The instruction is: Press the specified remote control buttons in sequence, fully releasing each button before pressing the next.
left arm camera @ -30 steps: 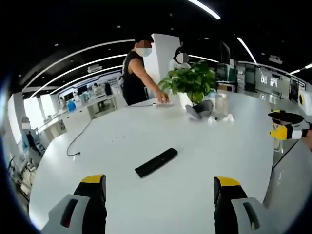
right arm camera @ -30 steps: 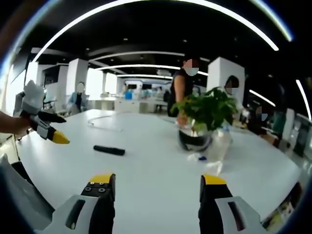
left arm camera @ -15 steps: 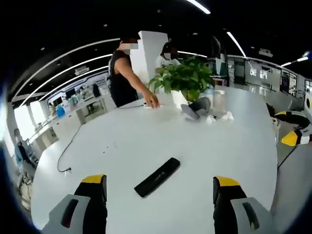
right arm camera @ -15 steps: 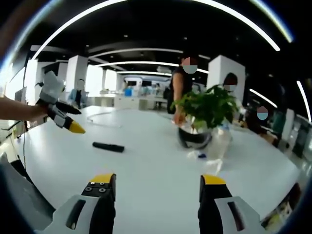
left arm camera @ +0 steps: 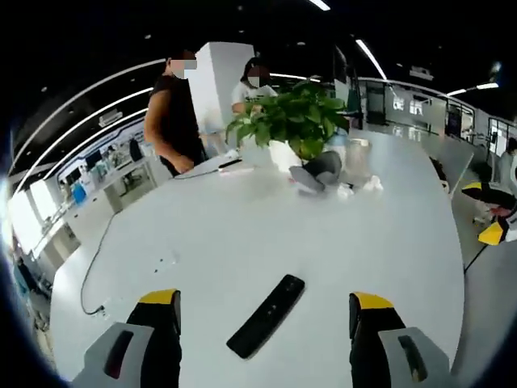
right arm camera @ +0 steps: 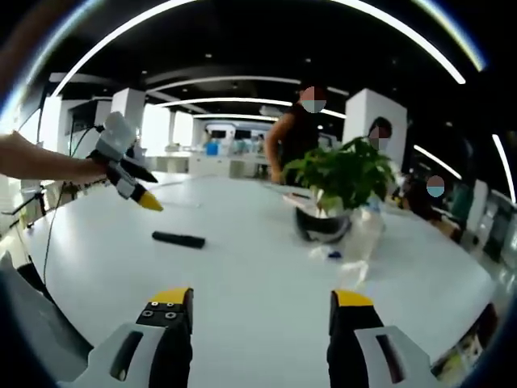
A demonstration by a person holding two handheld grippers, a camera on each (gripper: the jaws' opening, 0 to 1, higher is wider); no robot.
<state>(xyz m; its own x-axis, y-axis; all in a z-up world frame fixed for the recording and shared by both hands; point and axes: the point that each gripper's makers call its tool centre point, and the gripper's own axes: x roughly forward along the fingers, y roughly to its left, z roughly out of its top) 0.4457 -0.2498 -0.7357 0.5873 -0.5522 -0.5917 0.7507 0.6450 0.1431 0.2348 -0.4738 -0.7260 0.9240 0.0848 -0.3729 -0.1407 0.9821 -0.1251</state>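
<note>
Left gripper (left arm camera: pixel 265 323): two black jaws, yellow tips, grey housings with slotted holes. Right gripper (right arm camera: pixel 253 323): same build, small screws on the left jaw's black face. From the right gripper view, the left one has a grey body and black jaws, yellow-tipped.

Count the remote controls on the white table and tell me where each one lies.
1. The black remote control lies flat on the white table, between the left tool's jaws; the plant could hide others.
</note>
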